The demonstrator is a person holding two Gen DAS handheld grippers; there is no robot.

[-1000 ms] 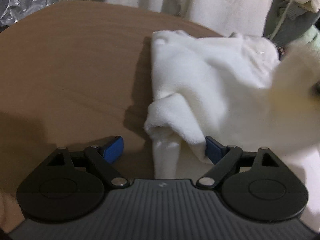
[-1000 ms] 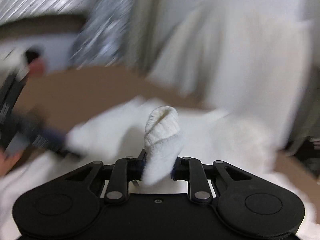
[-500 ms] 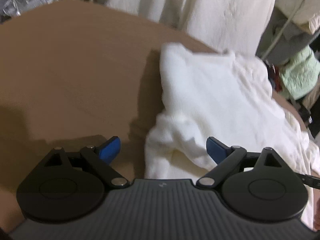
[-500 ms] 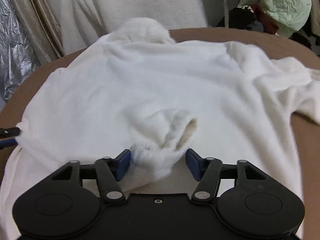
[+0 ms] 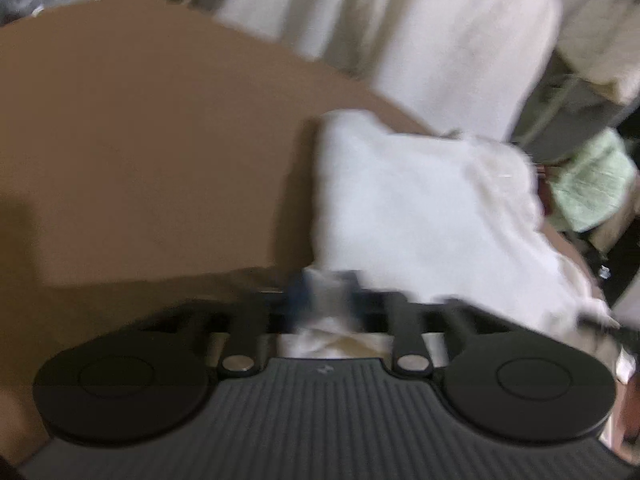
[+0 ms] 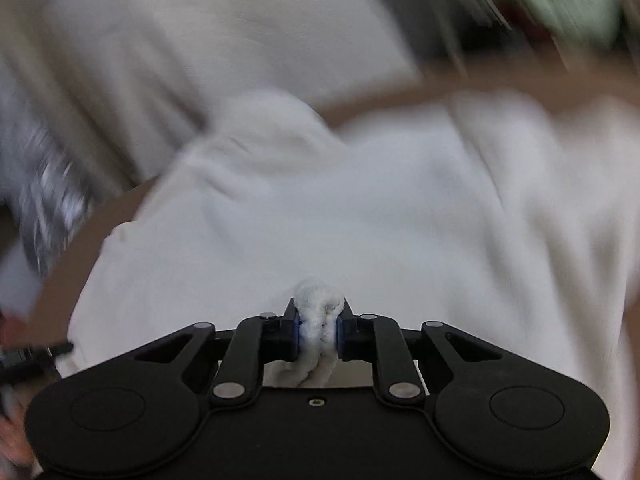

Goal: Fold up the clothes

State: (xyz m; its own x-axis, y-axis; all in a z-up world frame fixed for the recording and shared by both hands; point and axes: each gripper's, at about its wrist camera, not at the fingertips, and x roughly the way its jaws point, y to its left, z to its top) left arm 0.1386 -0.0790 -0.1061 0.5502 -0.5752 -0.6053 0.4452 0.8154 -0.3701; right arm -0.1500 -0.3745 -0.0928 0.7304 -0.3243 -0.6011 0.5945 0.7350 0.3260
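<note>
Both views blurred. Left gripper (image 5: 325, 294) and right gripper (image 6: 319, 326) each clamped on garment (image 6: 360, 216); table (image 5: 140, 140) beneath.

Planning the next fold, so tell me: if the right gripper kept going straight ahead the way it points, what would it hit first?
The right gripper, shut on a bunched bit of the white garment, would probably meet that garment's spread body first; blur leaves depth unclear.

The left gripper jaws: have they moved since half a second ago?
Yes. The left gripper jaws, then wide apart, have closed inward on the edge of the white garment lying on the brown table.
</note>
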